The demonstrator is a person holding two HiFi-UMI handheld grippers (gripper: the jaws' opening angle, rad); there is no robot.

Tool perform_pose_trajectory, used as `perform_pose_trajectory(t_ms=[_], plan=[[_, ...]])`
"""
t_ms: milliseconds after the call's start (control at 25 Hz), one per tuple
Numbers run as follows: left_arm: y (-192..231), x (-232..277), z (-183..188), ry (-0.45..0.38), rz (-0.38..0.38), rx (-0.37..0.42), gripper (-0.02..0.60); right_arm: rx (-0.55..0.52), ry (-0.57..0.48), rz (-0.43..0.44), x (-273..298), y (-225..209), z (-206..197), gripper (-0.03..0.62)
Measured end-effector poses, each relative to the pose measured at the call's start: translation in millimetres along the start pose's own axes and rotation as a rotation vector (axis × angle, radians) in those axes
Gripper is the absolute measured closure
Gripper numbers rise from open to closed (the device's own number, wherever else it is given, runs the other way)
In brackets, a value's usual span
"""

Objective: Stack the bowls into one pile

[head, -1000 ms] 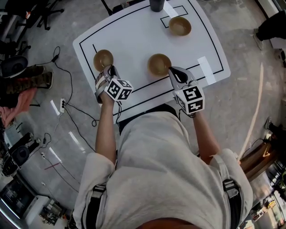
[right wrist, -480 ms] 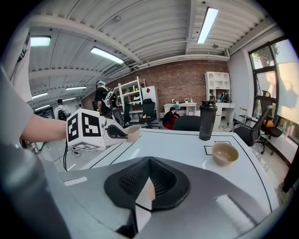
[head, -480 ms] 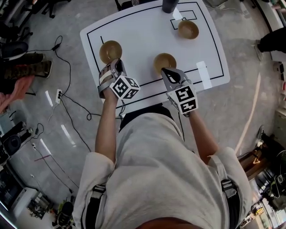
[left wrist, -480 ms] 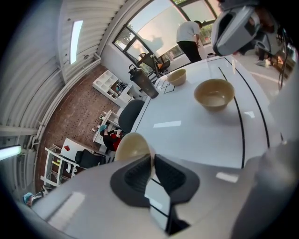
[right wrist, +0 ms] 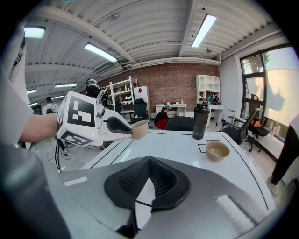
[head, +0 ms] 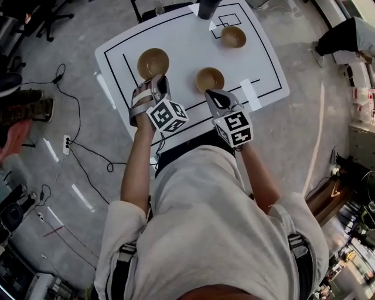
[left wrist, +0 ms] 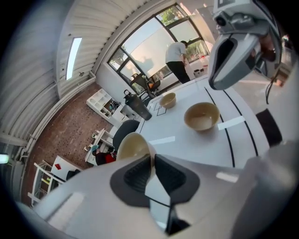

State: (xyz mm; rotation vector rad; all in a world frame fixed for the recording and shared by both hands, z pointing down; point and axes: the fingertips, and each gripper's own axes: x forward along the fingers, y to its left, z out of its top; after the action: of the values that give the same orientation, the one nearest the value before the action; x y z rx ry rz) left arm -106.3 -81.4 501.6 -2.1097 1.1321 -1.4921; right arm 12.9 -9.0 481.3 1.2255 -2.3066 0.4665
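Quick update: my left claw (head: 157, 83) is pinched shut on the near rim of the round tan bowl (head: 153, 62), one pad inside and one outside. The big change vs a sec ago is that this bowl was sitting on the white surface w/ black lines (head: 181, 41), and now it's up in the air over the left part of it. The right gripper view shows it hanging off my claw, roughly level, w/ clear space under it. So the pickup's done imo and the first stack move is on. My right claw (head: 212, 96) has its jaws together w/ nothing in them. It's parked just on my side of the second tan bowl (head: 209, 79) in the middle, not touching it afaict. The third tan bowl (head: 233, 36) is well apart at the far right, in a small drawn box next to a dark bottle (head: 206, 7). Nothing's nested yet, so all three are still separate. Next up is prob carrying the lifted one across to the right and setting it into the middle bowl. It's only a rim pinch tho, so it could swing or slip if I rush, and the right claw may need to back off first.
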Motion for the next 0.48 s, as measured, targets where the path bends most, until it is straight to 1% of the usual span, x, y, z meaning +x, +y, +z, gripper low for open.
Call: perform_pose_trajectory(t_ms=[80,160,240,360,480], plan=[[-3.0,1.4,13.2,-0.024,0.003,0.022,0.552,-0.015,0.001,-0.03,-3.9,-7.3,-2.8,0.595],[-15.4,0.2,21.9,-0.025,-0.011,0.021,0.552,-0.029,0.003,-0.027,-13.1,-11.6,-6.9,0.595],[-21.2,3.1,30.2,-0.018,-0.014,0.012,0.552,-0.045,-0.007,0.001,-16.8,-18.4,-6.6,0.595],[-19.6,15.3,39.8,0.027,0.022,0.015,0.552,-0.079,0.016,0.048,-13.8,-37.6,-11.3,0.595],[-22.2,21.5,51.7,0.07,0.033,-0.024,0.552,-0.092,0.019,0.098,-18.5,-57.4,-13.2,0.595]])
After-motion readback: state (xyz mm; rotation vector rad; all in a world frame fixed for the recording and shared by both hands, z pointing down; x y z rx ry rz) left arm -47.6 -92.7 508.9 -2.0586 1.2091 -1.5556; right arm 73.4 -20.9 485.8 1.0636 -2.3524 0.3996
